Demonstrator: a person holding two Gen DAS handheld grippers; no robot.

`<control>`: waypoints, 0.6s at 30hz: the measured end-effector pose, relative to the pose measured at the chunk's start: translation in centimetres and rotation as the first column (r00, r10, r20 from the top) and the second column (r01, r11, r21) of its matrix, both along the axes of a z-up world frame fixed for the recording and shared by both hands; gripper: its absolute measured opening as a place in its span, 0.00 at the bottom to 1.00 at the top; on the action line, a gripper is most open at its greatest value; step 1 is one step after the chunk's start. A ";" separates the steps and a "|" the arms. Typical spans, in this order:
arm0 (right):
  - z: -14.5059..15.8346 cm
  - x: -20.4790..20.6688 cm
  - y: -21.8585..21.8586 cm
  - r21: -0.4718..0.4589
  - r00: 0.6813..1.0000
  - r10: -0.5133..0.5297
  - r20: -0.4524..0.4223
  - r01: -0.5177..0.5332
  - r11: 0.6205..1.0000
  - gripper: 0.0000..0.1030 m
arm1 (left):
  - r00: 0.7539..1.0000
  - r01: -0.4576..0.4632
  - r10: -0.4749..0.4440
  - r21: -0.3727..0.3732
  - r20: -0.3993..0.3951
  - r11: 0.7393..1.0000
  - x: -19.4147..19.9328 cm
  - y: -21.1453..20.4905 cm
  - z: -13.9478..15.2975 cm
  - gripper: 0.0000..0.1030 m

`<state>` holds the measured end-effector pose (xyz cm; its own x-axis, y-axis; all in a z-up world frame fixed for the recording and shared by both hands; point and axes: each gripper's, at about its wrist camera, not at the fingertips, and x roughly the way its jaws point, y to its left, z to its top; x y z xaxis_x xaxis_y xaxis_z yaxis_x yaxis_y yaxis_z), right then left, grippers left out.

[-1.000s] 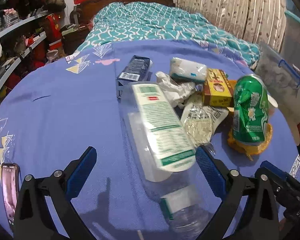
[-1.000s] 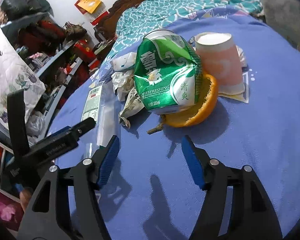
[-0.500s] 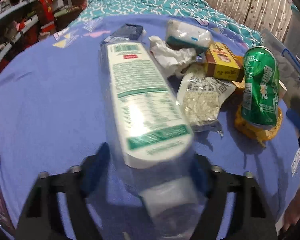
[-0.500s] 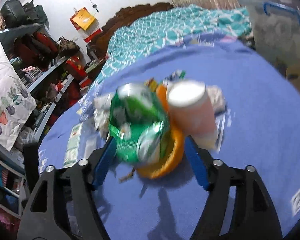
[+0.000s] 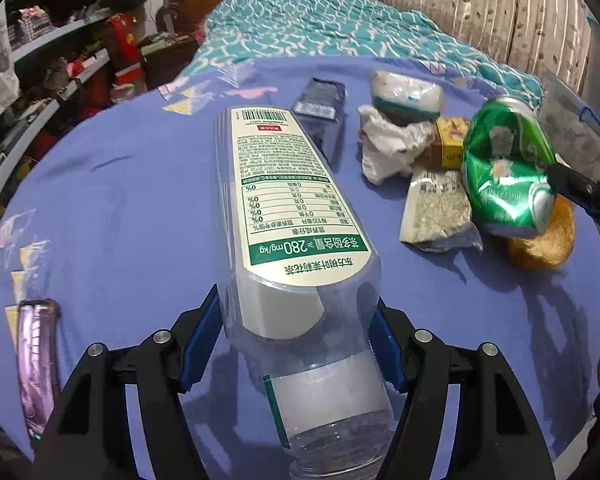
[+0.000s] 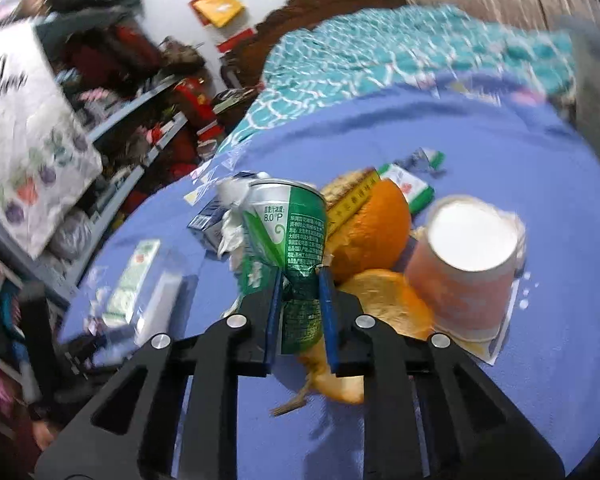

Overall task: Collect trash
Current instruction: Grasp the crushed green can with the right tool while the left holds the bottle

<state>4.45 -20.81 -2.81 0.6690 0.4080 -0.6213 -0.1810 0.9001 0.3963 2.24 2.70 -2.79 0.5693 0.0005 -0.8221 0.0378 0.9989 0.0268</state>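
On purple cloth [image 5: 120, 200], left fingers [image 5: 202, 338] clamping bottle [image 5: 292, 240], right fingers [image 6: 274, 312] pinching can [image 6: 292, 232].

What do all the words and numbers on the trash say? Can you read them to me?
"280 mg/kg": green band of the label on the clear plastic bottle.
"0%", several times: the table on the same label.
"8.0°P": top of the crushed green can.
Chinese print on bottle and can: too small to read.
Yellow box, dark packet, paper cup: blurred, unreadable.
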 end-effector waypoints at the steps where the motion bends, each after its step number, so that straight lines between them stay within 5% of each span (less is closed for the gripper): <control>1: 0.4 -0.5 0.6 -0.013 1.000 0.021 0.017 -0.021 1.000 0.17 | 1.000 -0.001 0.001 0.001 0.008 1.000 -0.2 0.1 0.3 0.62; 8: -0.2 -3.9 2.7 0.039 0.993 0.119 -0.014 -0.119 0.992 0.16 | 0.999 0.040 -0.040 0.005 0.030 0.999 -1.0 -1.1 1.2 0.62; 13: -3.1 -3.7 3.0 0.067 0.990 0.080 -0.114 -0.073 0.995 0.21 | 0.996 0.084 -0.085 0.017 0.021 0.996 -1.4 -2.8 0.9 0.62; 16: -4.1 -3.5 2.4 0.081 0.989 0.035 -0.145 -0.023 0.996 0.37 | 0.994 0.102 -0.103 0.029 0.029 0.994 -1.5 -3.3 1.1 0.62; 18: -4.3 -3.5 2.1 0.080 0.991 0.012 -0.136 -0.001 0.997 0.60 | 0.993 0.114 -0.116 0.042 0.039 0.993 -1.7 -3.7 1.4 0.62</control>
